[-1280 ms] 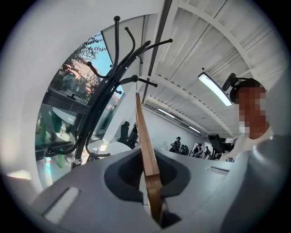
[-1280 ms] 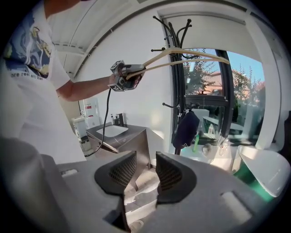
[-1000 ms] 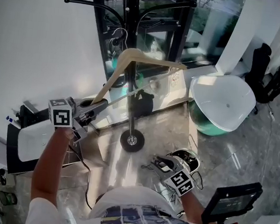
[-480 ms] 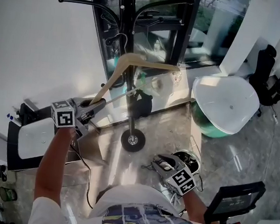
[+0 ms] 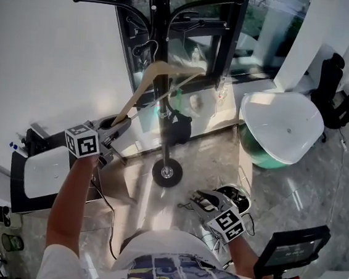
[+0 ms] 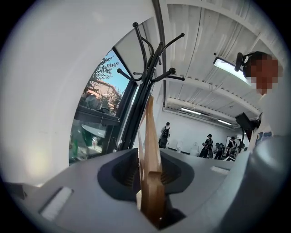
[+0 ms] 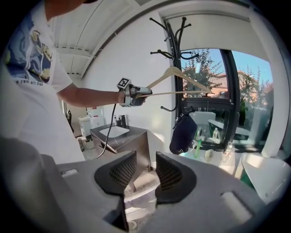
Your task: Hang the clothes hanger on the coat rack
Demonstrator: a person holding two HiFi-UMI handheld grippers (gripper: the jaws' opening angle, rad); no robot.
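The wooden clothes hanger [image 7: 175, 72] sits in the upper middle of the right gripper view. Its hook reaches up to one of the black curved arms of the coat rack [image 7: 176, 36], and it looks to be resting over that arm, though the contact point is too small to be sure of. The left gripper [image 5: 119, 124], at left of centre in the head view, is at the hanger's near end. Its jaws have just been opening, and in the left gripper view the wooden tip stands between them with a gap on each side, so they no longer pinch it. The right gripper [image 5: 200, 201] is low in the lower middle of the head view, jaws apart with nothing between them, well away from the rack. A dark bag [image 7: 184, 132] hangs lower on the same pole. The hanging step looks nearly done: what seems left is to draw the left gripper clear of the wood and see that the hanger stays on its own.
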